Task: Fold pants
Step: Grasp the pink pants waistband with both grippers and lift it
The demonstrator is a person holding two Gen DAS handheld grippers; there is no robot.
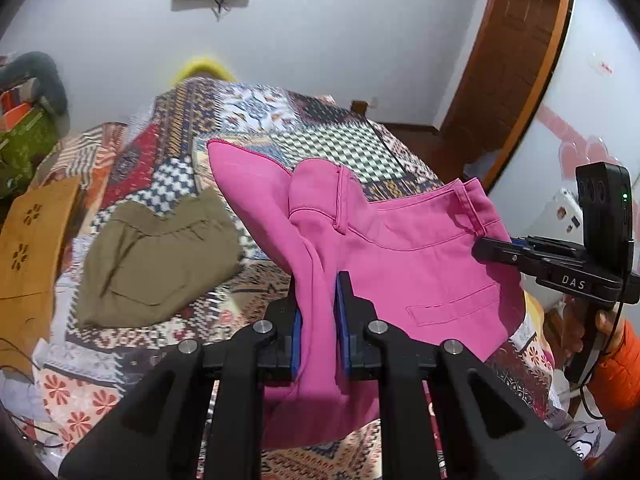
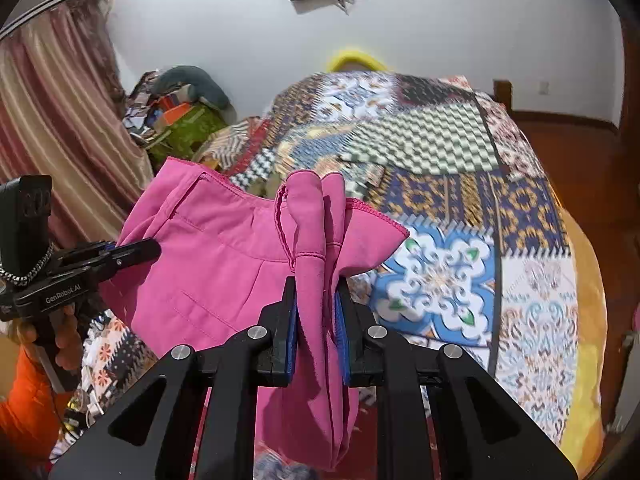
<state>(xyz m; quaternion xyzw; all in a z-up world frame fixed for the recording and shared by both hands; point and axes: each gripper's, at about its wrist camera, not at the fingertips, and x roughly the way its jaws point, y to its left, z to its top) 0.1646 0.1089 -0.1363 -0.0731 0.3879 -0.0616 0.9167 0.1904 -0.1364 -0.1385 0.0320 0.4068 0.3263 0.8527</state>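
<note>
Pants: pink pants hang in the air above the bed, stretched between both grippers, waistband end bunched.
Left gripper: jaws nearly closed, pinching a thick bunch of pink cloth between the blue pads.
Right gripper: jaws likewise clamped on a gathered fold; loose cloth droops below.
Bed: patterned quilt; olive pants lie folded on the left, a tan garment further left.
Stage: likely lifted for laying out flat; no fold made yet.
Risk: the bunched grips may set the cloth down twisted or creased, spoiling the fold.
Risk: a low sweep to the left could drag across the olive pants and muss them.
Risk: uneven pull may slip a layer from the jaws.
</note>
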